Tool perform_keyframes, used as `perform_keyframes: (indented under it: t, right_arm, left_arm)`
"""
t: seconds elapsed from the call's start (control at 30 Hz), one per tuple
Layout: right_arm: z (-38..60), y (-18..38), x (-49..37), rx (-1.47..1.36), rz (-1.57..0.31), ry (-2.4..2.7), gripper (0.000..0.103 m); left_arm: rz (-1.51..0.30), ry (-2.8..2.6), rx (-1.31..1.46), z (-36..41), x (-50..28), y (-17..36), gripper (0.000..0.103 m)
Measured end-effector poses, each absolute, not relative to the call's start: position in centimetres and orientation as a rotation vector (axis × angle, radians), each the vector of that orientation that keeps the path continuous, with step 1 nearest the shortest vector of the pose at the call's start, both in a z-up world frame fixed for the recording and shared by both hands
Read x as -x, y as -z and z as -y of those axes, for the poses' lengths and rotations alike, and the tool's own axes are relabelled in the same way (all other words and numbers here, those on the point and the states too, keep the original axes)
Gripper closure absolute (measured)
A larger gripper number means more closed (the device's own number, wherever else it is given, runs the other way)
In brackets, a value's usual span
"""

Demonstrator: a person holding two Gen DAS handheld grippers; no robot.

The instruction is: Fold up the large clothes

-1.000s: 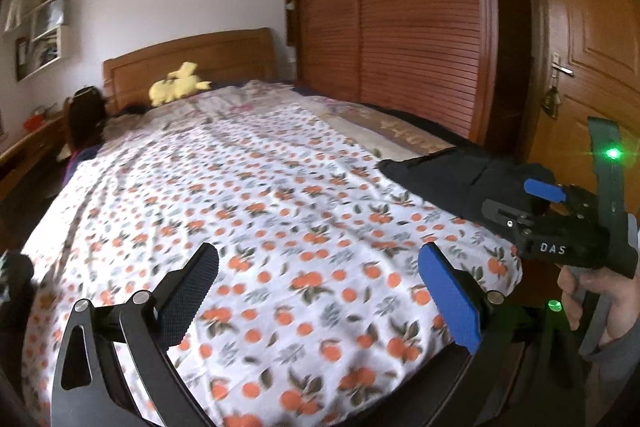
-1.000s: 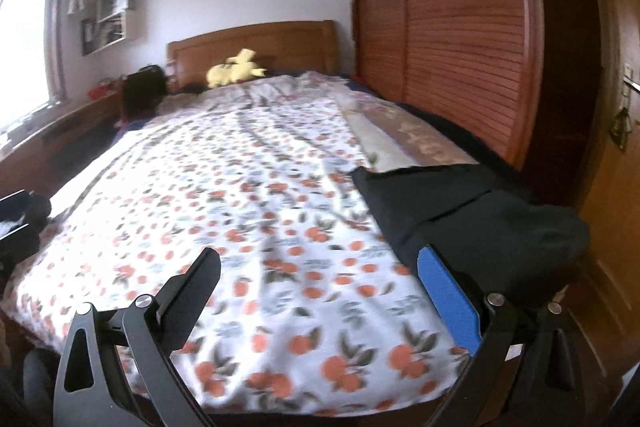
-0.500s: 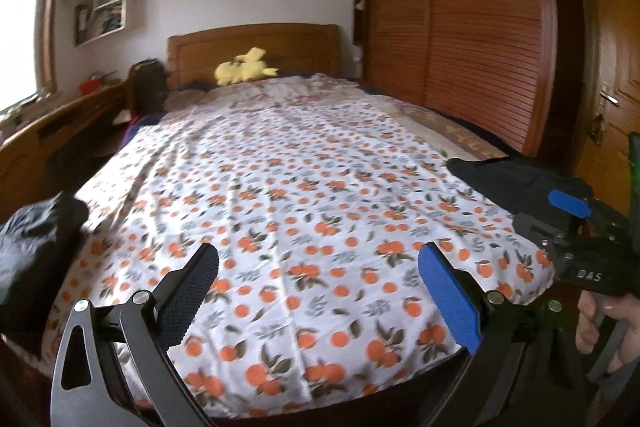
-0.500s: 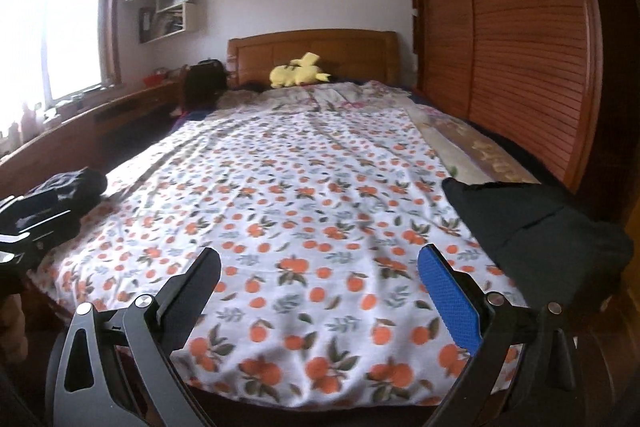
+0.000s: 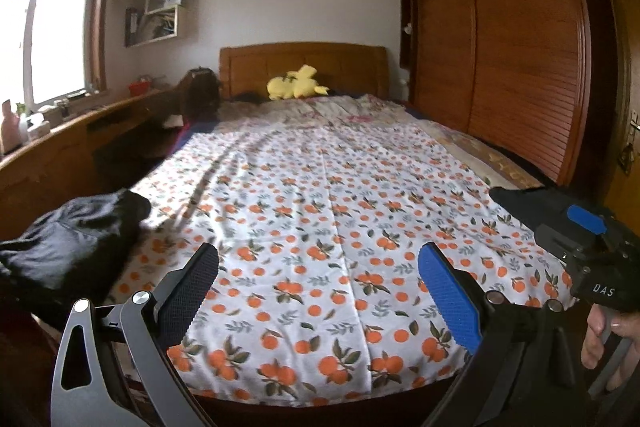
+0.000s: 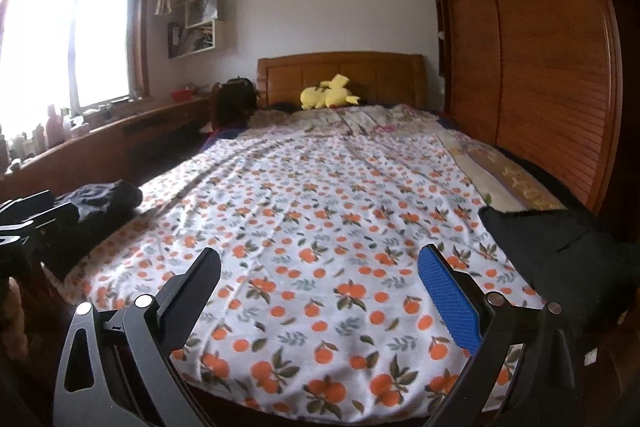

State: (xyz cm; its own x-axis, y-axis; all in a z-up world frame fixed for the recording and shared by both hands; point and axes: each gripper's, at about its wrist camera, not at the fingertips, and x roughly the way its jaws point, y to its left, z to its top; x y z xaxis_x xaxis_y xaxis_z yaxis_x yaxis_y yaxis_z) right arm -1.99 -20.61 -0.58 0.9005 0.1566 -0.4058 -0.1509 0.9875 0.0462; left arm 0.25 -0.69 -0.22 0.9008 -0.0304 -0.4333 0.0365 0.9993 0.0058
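Beside wardrobe (image 6: 552,67), bed (image 6: 320,227) with plush (image 6: 328,97)

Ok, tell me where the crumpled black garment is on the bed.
The crumpled black garment lies at the near left corner of the orange-print bedsheet in both wrist views, on the window side, opposite the flatter black garment at the right edge.

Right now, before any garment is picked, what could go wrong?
1. The crumpled black garment lies at the bed's left edge and may slide off when pulled.
2. The folded black garment overhangs the right corner; a bump from the right gripper could undo it.
3. The orange-print sheet might get pinched too.
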Motion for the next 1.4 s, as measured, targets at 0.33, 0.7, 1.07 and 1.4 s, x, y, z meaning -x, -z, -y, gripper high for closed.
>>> perform_keyframes:
  t: [0.33,0.7,1.07,1.4]
  right_arm:
    - [19.4,-2.4,3.0,-0.021,-0.355,-0.165,0.008]
    - [19.3,-3.2,4.0,-0.012,-0.328,-0.151,0.008]
    - [19.4,-3.2,4.1,-0.013,-0.330,-0.151,0.008]
    - [19.3,-3.1,4.2,-0.012,-0.335,-0.152,0.008]
  left_arm:
    - [-0.392,-0.003,0.003,-0.7,1.5,-2.6,0.003]
    - [-0.372,-0.005,0.005,-0.6,2.4,-3.2,0.003]
    - [-0.379,0.007,0.001,0.1,2.4,-2.9,0.003]
    - [-0.382,0.007,0.005,0.1,2.4,-2.5,0.003]
